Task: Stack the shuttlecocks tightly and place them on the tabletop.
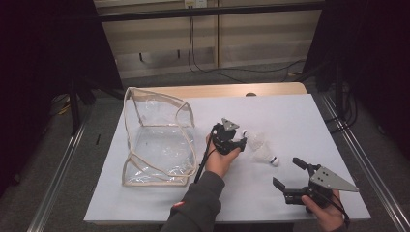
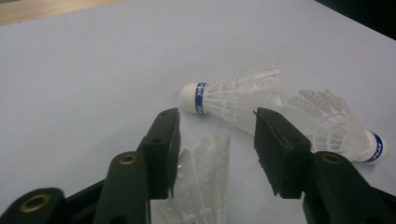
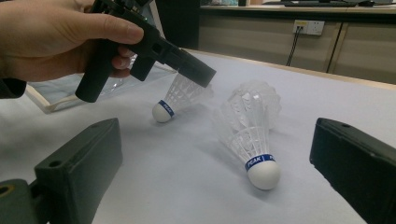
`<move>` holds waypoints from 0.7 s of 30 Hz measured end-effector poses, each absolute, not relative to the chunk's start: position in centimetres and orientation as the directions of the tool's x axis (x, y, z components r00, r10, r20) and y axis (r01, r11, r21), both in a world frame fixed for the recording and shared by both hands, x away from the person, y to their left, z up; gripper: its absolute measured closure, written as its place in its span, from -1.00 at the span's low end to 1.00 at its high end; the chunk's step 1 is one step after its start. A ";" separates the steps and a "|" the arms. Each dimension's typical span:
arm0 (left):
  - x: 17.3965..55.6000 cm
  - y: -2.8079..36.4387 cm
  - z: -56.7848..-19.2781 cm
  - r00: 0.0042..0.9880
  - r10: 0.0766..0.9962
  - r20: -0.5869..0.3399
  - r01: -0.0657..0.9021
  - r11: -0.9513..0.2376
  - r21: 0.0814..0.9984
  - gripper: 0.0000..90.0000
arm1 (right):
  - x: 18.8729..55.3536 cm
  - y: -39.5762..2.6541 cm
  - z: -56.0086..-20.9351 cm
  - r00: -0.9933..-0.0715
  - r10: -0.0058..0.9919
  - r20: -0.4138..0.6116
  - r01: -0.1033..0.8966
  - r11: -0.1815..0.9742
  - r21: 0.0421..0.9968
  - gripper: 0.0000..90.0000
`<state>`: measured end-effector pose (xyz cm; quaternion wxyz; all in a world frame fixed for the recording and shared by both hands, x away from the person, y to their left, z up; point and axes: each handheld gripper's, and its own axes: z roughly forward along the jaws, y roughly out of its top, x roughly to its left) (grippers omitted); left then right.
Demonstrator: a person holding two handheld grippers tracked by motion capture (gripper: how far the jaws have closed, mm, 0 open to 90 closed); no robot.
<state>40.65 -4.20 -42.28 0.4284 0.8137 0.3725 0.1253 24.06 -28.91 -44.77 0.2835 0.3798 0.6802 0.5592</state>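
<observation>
Three white shuttlecocks with blue-banded corks lie together on the white table top [image 1: 300, 121]. My left gripper [image 1: 240, 141] hovers over the nearest shuttlecock [image 2: 201, 177], jaws open around its feather skirt; the feathers brush one jaw and stand clear of the other. In the right gripper view that shuttlecock [image 3: 175, 95] leans with its cork on the table under the left gripper [image 3: 201, 74]. A second shuttlecock [image 2: 233, 95] and a third shuttlecock [image 2: 336, 126] lie just beyond. My right gripper [image 1: 286, 172] stands open near the front right, pointing at the closest shuttlecock [image 3: 252, 140], with nothing held.
A clear plastic bag with beige trim [image 1: 159, 140] stands open on the left half of the table. A wooden strip [image 1: 232, 90] runs along the far edge. Metal rails [image 1: 358, 154] flank the table on both sides.
</observation>
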 end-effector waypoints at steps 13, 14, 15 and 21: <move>41.0 -5.0 -41.4 0.671 0.728 -0.142 0.525 -0.330 0.785 -0.10 | 24.0 -28.9 -44.7 -0.552 0.833 0.038 0.198 0.086 0.976 -0.96; 41.1 -5.0 -41.4 0.672 0.728 -0.137 0.525 -0.337 0.781 -0.12 | 24.0 -28.9 -44.7 -0.550 0.834 0.037 0.199 0.088 0.976 -0.96; 41.2 -5.0 -41.4 0.663 0.735 -0.143 0.537 -0.333 0.775 -0.17 | 24.0 -28.9 -44.7 -0.551 0.833 0.039 0.199 0.085 0.976 -0.96; 41.5 -4.6 -41.1 0.624 0.765 -0.160 0.568 -0.303 0.765 -0.41 | 24.0 -28.9 -44.7 -0.553 0.833 0.037 0.196 0.087 0.977 -0.96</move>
